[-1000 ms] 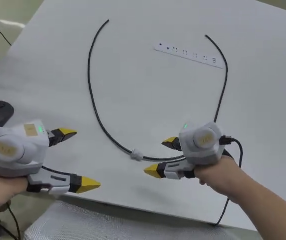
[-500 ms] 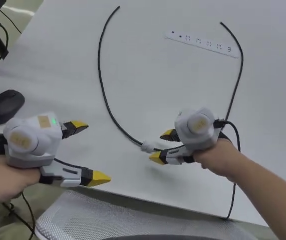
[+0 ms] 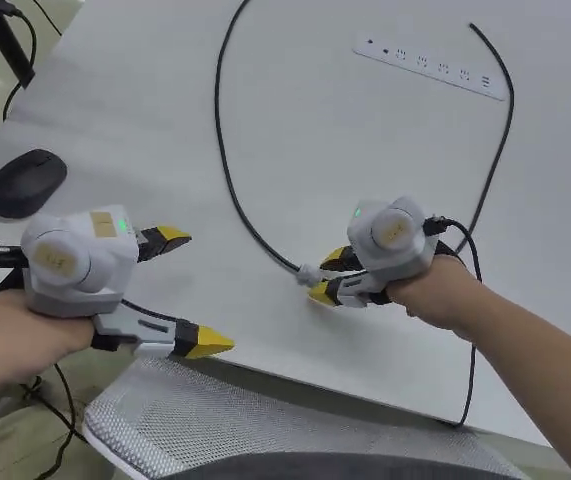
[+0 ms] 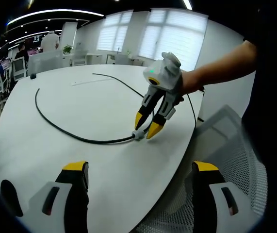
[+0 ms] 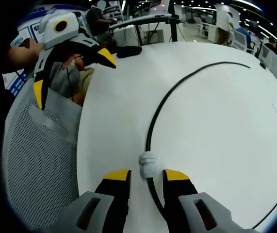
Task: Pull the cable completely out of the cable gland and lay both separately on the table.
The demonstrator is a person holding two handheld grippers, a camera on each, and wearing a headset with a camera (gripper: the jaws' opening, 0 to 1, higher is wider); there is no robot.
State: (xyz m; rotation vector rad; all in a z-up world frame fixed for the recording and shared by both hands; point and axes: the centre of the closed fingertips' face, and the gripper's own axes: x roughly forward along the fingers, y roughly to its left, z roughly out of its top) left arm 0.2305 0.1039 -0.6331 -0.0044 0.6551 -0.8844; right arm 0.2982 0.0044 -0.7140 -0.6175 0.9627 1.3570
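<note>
Right claw [image 3: 327,277]: low over the near part of the white surface [image 3: 365,170], yellow tips 1 on each side of the gland [image 3: 308,272]. Jaws part open, gap wider than the gland. In the right gripper view the gland [image 5: 147,165] sits just ahead of the 2 tips, nothing clamped. Whether a tip touches it, cannot tell.

Gland: small, white, threaded on the black cable [image 3: 221,150] at the bottom of its U-shaped loop, lying flat on the surface. Left gripper view shows the same, gland [image 4: 138,135] between the other claw's tips and cable [image 4: 56,125] curving off to the left.

Cable: left arm of the loop runs up and is cut off at the top edge of the head view. Right arm passes behind the right hand, so that stretch next to the gland is hidden. Its far end lies by the strip [image 3: 430,68].

Left claw [image 3: 197,290]: jaws spread wide, holding nothing, out past the near edge of the surface above a mesh chair [image 3: 215,420], well apart from the gland.

Mouse [image 3: 27,182]: dark, at the left edge of the surface.
</note>
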